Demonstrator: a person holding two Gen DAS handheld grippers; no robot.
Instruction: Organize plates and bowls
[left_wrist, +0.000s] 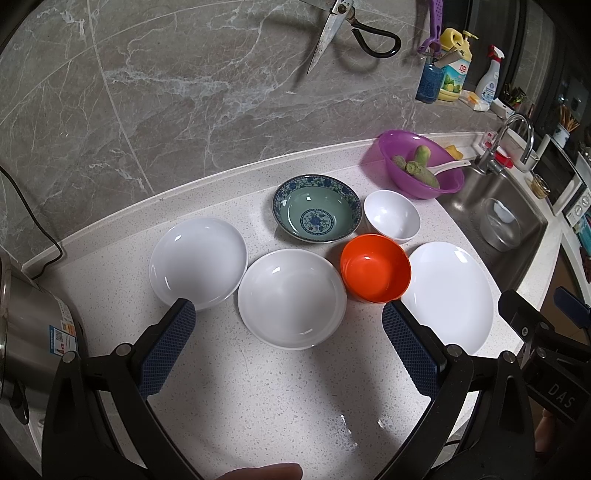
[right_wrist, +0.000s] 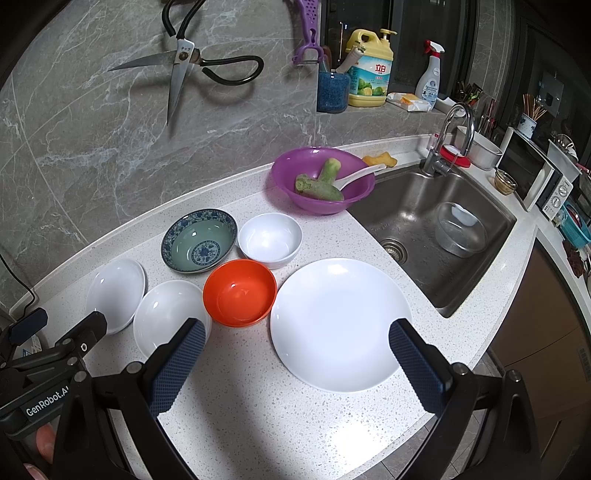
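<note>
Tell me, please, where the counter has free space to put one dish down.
The front strip of the counter, between both open grippers and the dishes, is bare. Another patch lies between the blue bowl and the wall. It is crowded in the middle: the orange bowl sits tight among the white bowl, big plate and small plates.
</note>
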